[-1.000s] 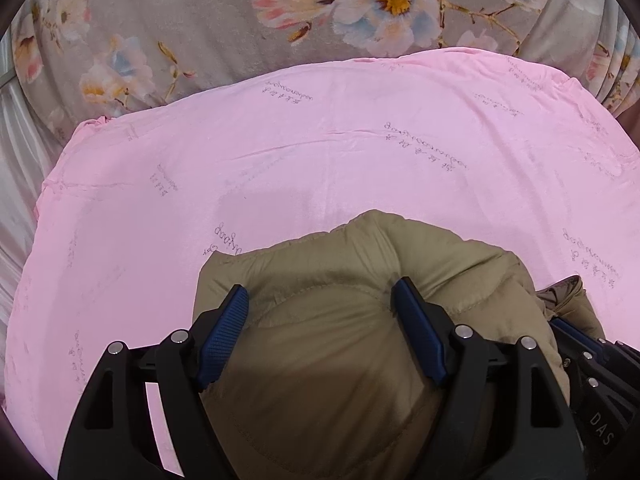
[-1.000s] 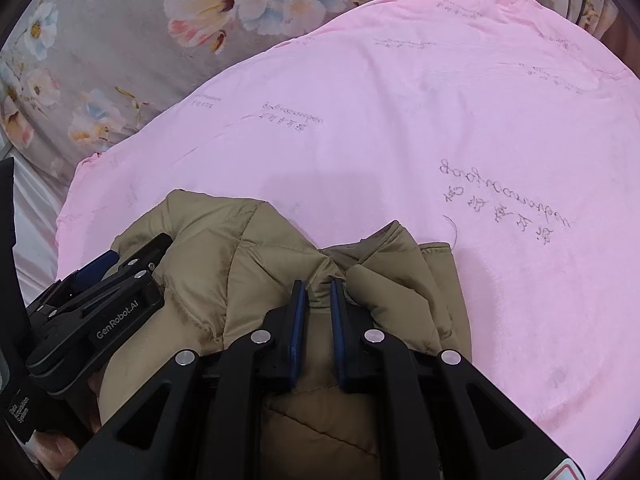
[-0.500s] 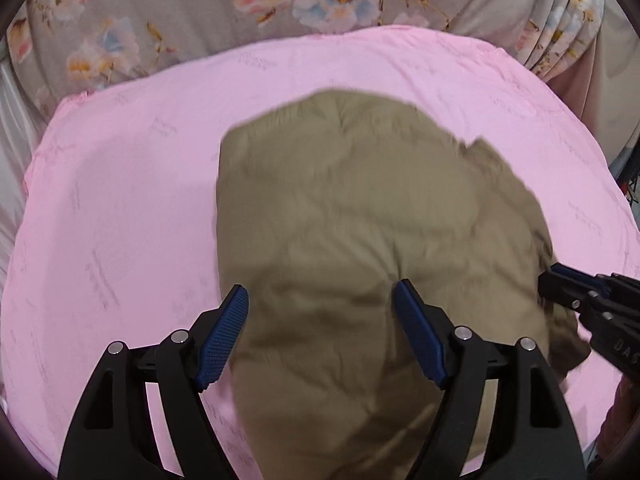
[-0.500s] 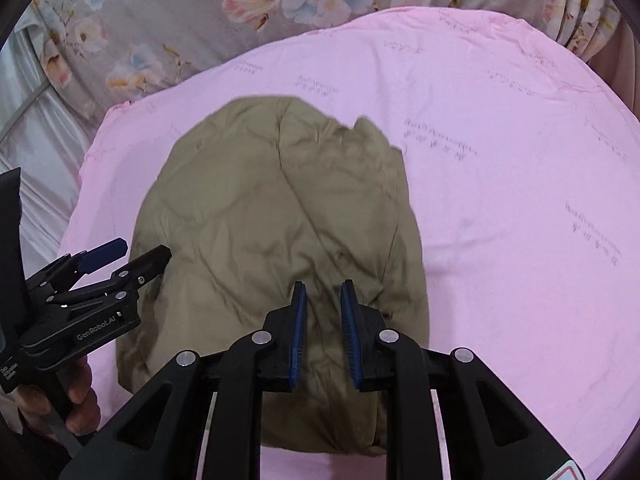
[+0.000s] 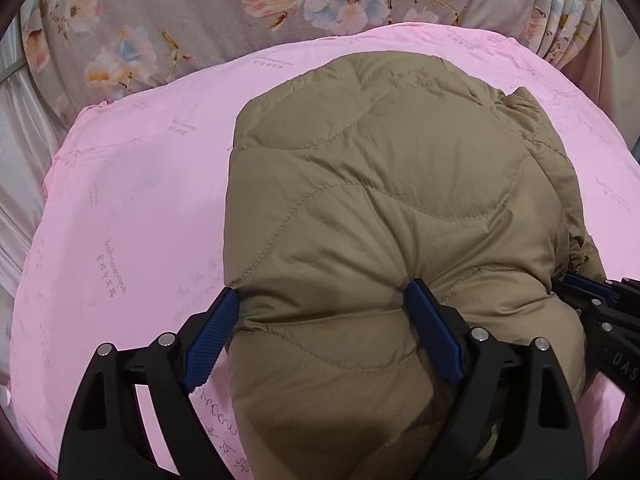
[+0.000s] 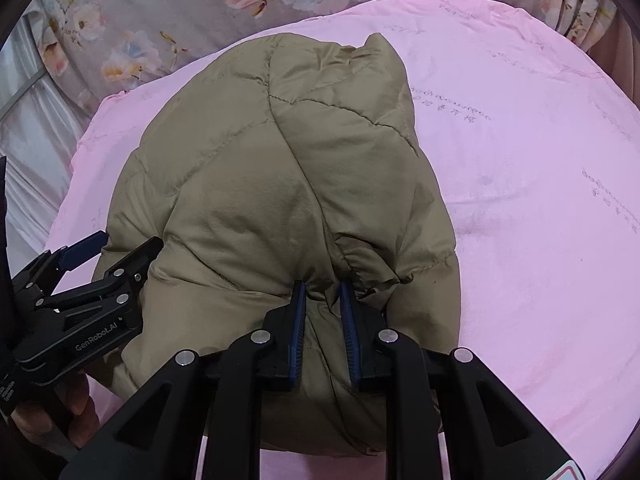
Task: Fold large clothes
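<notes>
Left wrist view: the olive quilted jacket (image 5: pixel 392 208), folded into a thick bundle, lies on the pink sheet (image 5: pixel 132 216), which covers a floral bedspread (image 5: pixel 168 20). The left gripper (image 5: pixel 324 324) straddles the bundle's near left corner; its jaws are opening wide, with padding between them but the left pad at the very edge, apparently no longer pinching. Right wrist view: the right gripper (image 6: pixel 323 316), jaws narrow, appears to pinch a gathered elastic cuff or hem at the near edge of the jacket (image 6: pixel 280 168). The left gripper (image 6: pixel 104 260) shows at the bundle's left side. The padding looks light, soft and springy, the shell probably slick; seams and hems offer firmer holds than puffed panels.
</notes>
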Demonstrator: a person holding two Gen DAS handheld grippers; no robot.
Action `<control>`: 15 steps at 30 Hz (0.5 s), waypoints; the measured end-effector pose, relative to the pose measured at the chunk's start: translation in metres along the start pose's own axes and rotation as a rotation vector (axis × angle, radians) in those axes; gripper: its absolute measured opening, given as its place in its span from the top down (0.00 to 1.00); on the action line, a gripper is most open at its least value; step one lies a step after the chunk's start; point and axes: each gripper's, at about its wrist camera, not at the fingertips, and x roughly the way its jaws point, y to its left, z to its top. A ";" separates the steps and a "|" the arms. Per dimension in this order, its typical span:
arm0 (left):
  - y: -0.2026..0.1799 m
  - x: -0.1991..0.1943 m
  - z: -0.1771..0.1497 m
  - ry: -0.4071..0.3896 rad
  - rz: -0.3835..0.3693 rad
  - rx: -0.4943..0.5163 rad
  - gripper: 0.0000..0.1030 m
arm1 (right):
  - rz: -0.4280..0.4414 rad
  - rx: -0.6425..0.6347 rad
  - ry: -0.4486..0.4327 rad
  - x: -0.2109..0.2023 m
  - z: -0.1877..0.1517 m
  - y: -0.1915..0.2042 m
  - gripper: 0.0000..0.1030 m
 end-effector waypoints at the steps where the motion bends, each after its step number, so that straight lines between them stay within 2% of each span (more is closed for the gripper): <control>1: 0.006 -0.001 0.002 0.015 -0.029 -0.014 0.18 | 0.029 0.027 0.004 -0.007 0.003 -0.006 0.82; 3: 0.020 -0.005 0.004 0.050 -0.091 -0.056 0.18 | 0.093 0.096 -0.044 -0.032 0.011 -0.027 0.80; 4: 0.029 -0.007 0.003 0.064 -0.122 -0.081 0.16 | 0.091 0.124 -0.065 -0.041 0.013 -0.038 0.70; 6: 0.042 -0.010 0.000 0.075 -0.142 -0.113 0.12 | 0.101 0.176 -0.079 -0.052 0.019 -0.063 0.57; 8: 0.052 -0.011 -0.002 0.091 -0.158 -0.128 0.11 | 0.143 0.232 -0.016 -0.045 0.020 -0.085 0.54; 11: 0.067 -0.004 -0.007 0.146 -0.257 -0.187 0.10 | 0.227 0.288 0.099 -0.020 0.009 -0.100 0.49; 13: 0.073 0.002 -0.010 0.178 -0.315 -0.230 0.10 | 0.293 0.303 0.173 -0.004 -0.004 -0.096 0.47; 15: 0.082 0.009 -0.015 0.213 -0.390 -0.277 0.10 | 0.368 0.319 0.203 0.006 -0.016 -0.085 0.45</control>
